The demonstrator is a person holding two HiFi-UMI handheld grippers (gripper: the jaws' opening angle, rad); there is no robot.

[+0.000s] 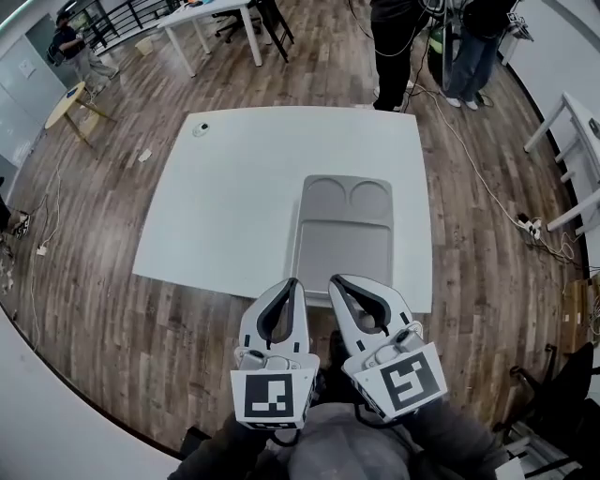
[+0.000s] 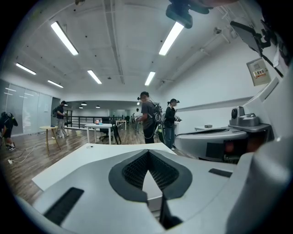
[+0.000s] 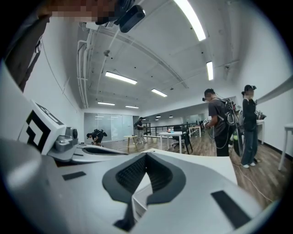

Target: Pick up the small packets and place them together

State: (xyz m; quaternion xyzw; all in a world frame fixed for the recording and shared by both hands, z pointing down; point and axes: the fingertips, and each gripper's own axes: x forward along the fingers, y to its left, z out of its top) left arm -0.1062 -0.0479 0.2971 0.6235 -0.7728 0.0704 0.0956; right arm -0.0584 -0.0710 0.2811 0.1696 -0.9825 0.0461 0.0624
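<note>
No small packets show in any view. A grey tray (image 1: 343, 246) with two round wells and one large well lies on the white table (image 1: 234, 202), and its wells hold nothing. My left gripper (image 1: 293, 284) and right gripper (image 1: 335, 280) hover side by side over the table's near edge, just short of the tray. Both are shut with nothing between the jaws. The left gripper (image 2: 148, 153) looks level across the table top. My right gripper (image 3: 146, 156) does the same, and the left gripper's marker cube (image 3: 41, 127) shows beside it.
A small round object (image 1: 200, 128) lies at the table's far left corner. Two people (image 1: 394, 37) stand just beyond the far edge, and cables (image 1: 487, 187) trail over the wood floor to the right. More white tables (image 1: 211, 23) stand further back.
</note>
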